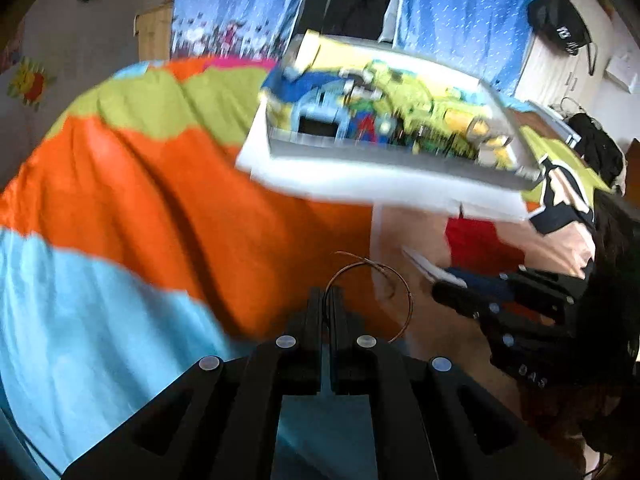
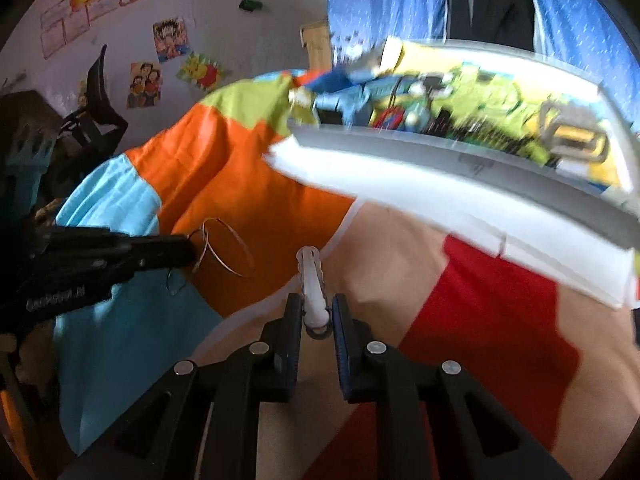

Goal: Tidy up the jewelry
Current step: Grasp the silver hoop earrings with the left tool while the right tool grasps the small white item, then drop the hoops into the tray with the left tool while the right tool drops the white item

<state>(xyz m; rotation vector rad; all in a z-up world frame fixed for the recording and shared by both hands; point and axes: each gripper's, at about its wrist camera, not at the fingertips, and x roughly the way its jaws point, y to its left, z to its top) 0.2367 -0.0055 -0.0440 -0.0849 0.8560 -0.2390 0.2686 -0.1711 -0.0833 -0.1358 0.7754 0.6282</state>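
two claws, left claw (image 1: pixel 329 300) gripping hoop (image 1: pixel 370 300)

Both wrist views look forward over the bed's patchwork bedspread (image 1: pixel 168 200) toward the toy box (image 1: pixel 384 120) by the blue curtain. The left view sits nearer, left of the box; the right view faces it lower, sharing bedspread and box (image 2: pixel 460 120).

A: What lies under everything?
B: A bedspread (image 1: pixel 168 184) in orange, lime green and light blue blocks, rumpled.
A: And behind it?
B: Blue dotted curtains (image 1: pixel 460 20), and a black bag (image 1: pixel 560 20) hanging at the right.
A: The wall?
B: Cartoon posters (image 2: pixel 170 38), with a black chair (image 2: pixel 96 108) below them.
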